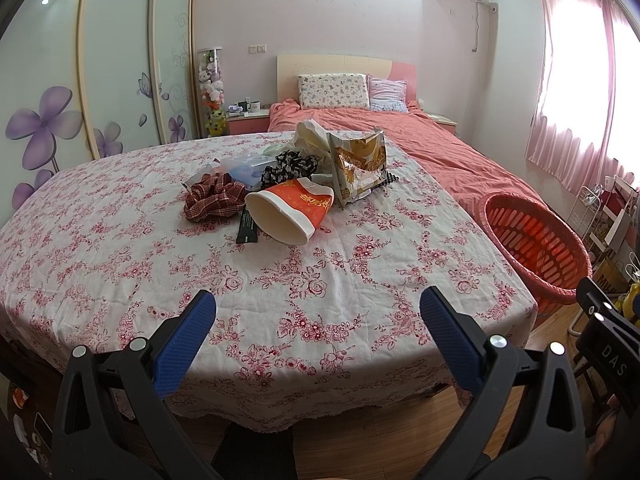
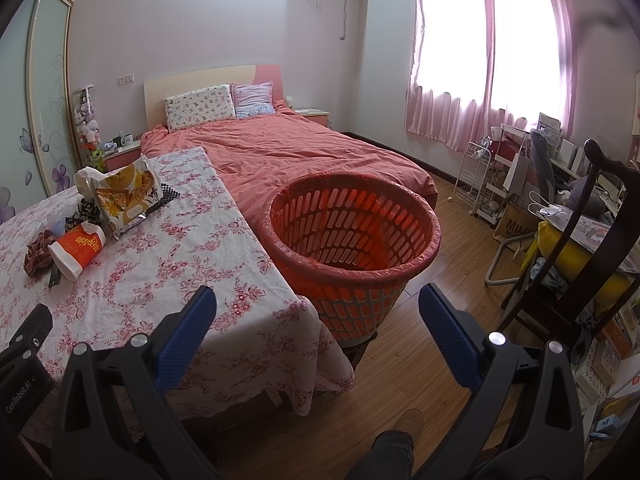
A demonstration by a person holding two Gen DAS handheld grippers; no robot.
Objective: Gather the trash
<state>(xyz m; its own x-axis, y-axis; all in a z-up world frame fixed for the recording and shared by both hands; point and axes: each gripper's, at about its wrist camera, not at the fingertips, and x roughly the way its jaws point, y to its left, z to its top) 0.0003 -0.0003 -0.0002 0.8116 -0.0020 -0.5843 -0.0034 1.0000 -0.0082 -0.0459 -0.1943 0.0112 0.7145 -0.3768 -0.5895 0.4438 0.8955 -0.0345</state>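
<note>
A pile of trash lies mid-table on the floral cloth [image 1: 120, 248]: a tipped red-and-white paper cup [image 1: 288, 210], a gold snack bag [image 1: 360, 164], a black wrapper [image 1: 247, 229], a white plastic bag [image 1: 310, 134], a clear plastic container [image 1: 244, 168], plus plaid [image 1: 212, 200] and black [image 1: 290, 164] scrunchies. My left gripper [image 1: 318, 312] is open and empty above the near table edge. My right gripper [image 2: 318, 308] is open and empty, in front of the orange basket [image 2: 354, 264] lined with a red bag. The cup [image 2: 78, 254] and snack bag [image 2: 126, 194] show far left.
The basket [image 1: 536, 248] stands right of the table, against a bed with a coral cover [image 2: 288, 152]. A dark wooden chair [image 2: 592, 240] with clutter stands right. A white rack [image 2: 478, 176] stands by the window. Wooden floor [image 2: 440, 220] lies between.
</note>
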